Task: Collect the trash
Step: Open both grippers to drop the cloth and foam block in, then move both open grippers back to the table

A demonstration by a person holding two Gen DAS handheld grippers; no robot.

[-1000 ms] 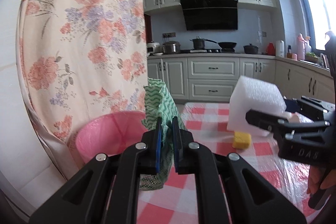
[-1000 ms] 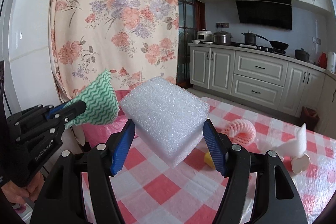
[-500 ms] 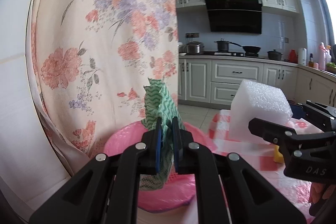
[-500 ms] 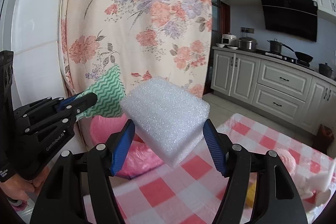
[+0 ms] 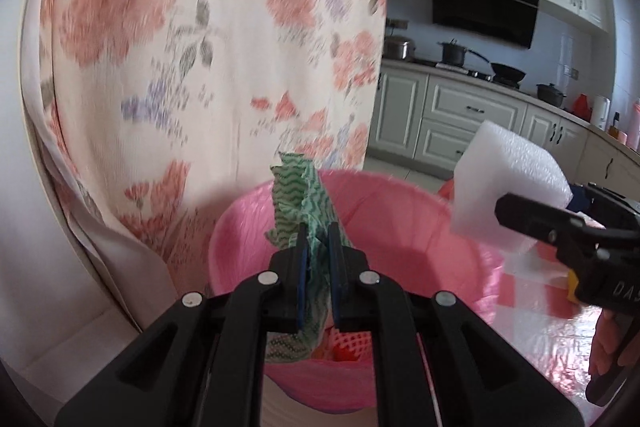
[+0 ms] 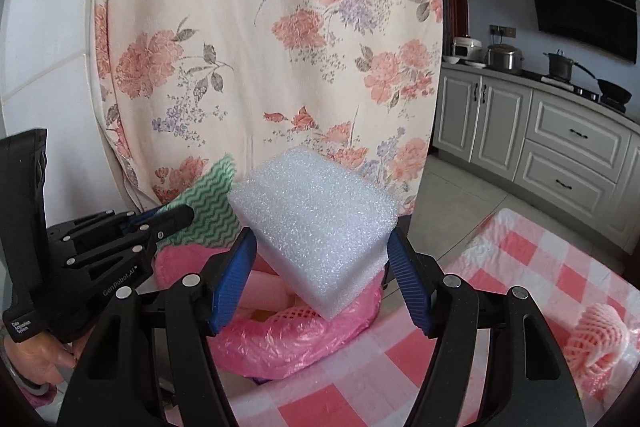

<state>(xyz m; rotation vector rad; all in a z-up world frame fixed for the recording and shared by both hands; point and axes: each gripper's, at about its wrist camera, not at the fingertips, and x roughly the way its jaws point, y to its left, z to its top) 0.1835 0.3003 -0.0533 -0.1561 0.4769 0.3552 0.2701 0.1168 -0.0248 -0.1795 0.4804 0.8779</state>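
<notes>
Your left gripper (image 5: 319, 259) is pinched tight on the green zigzag-patterned cloth (image 5: 306, 203), held above the pink-bag-lined trash bin (image 5: 404, 223). Your right gripper (image 6: 322, 281) clamps the white foam block (image 6: 316, 219) between wide-set blue pads, also over the bin, beside the floral curtain (image 6: 260, 39). Both grippers tilt downward.

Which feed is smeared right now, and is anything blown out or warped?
Left wrist view: curtain streaked by motion blur, cloth in the gripper sharp. Right wrist view: crisp throughout, foam texture clear. No blown-out glare in either; fisheye bends the cabinets and darkens the corners.
</notes>
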